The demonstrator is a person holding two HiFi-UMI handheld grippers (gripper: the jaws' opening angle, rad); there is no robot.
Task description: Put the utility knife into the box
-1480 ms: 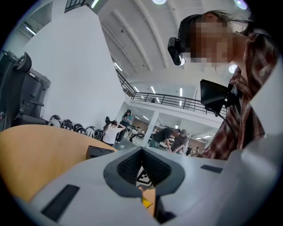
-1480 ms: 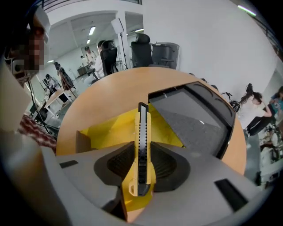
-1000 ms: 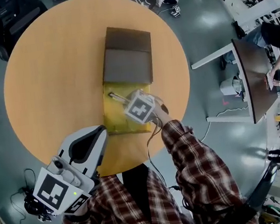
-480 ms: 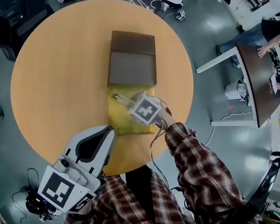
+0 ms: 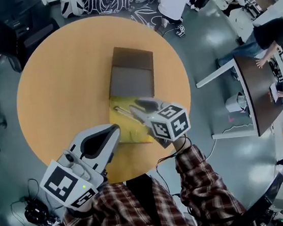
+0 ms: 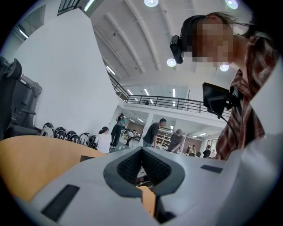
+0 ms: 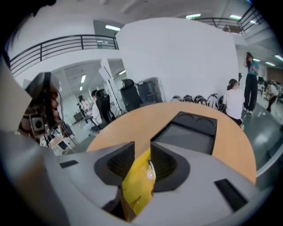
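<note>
A round wooden table (image 5: 62, 89) stands on a grey floor (image 5: 210, 45) in an open hall, with people at a desk (image 5: 253, 86) off to the right. The dark box (image 5: 132, 72) lies open near the table's middle. The yellow knife pack (image 5: 128, 129) sits just on its near side, outside it.

The right gripper (image 5: 136, 107) reaches in from a plaid sleeve (image 5: 201, 179), its fingers pinching the pack's right edge (image 7: 137, 185). What is sealed inside is too small to make out. The left gripper (image 5: 115, 129) hangs at the near rim, tips pressed together and holding nothing.

Since half a second ago the right gripper has drawn back toward the person, and the pack's gripped side seems to tilt up. The left one has stayed put.
</note>
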